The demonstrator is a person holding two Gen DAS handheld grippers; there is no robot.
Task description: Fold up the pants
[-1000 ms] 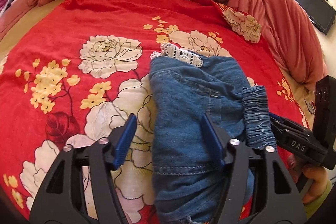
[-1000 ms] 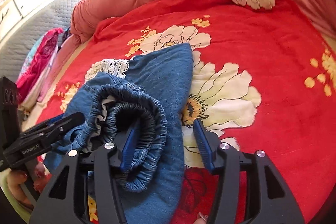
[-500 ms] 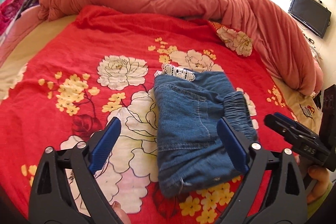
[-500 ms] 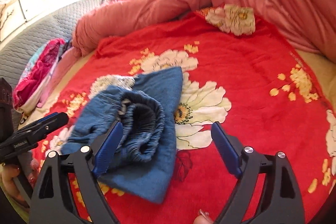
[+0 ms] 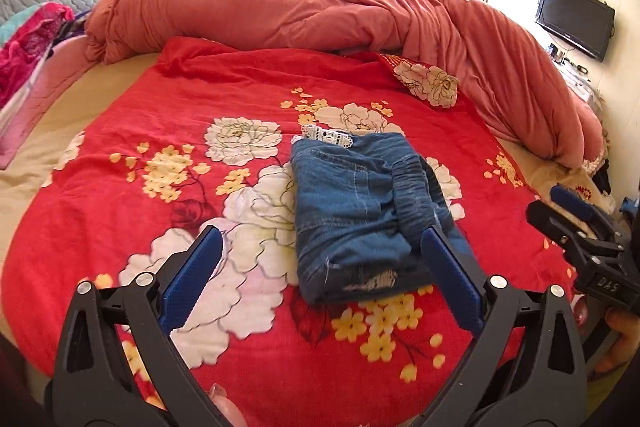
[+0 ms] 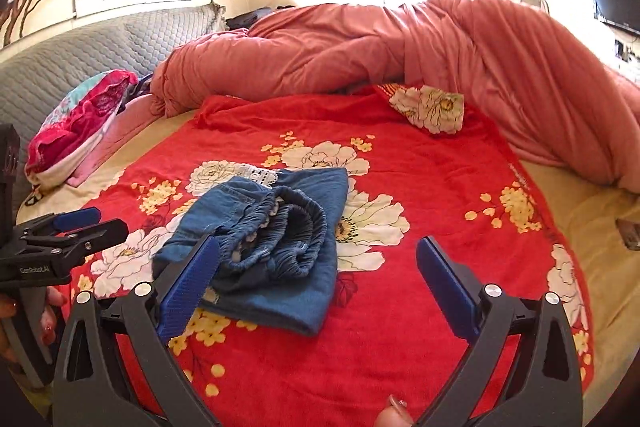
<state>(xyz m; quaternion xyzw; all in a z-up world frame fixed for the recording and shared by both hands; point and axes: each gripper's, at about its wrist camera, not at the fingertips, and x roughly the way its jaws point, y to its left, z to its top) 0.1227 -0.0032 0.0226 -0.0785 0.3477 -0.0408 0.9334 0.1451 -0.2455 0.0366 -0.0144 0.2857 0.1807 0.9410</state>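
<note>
Here, folded pants (image 5: 360,211) on bedspread (image 5: 200,99), ahead of left gripper (image 5: 320,271) and right gripper (image 6: 316,279), both opening wide, empty.

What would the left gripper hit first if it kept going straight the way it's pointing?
Probably the folded denim pants, near their frayed front edge. The left gripper, its jaws opening with nothing between them, aims down at the pants on the red floral blanket; depth is uncertain.

A home bedroom: a bed (image 5: 60,131) with a red floral blanket (image 5: 248,99), heaped duvet (image 5: 320,11) and wall television (image 5: 574,19).
</note>
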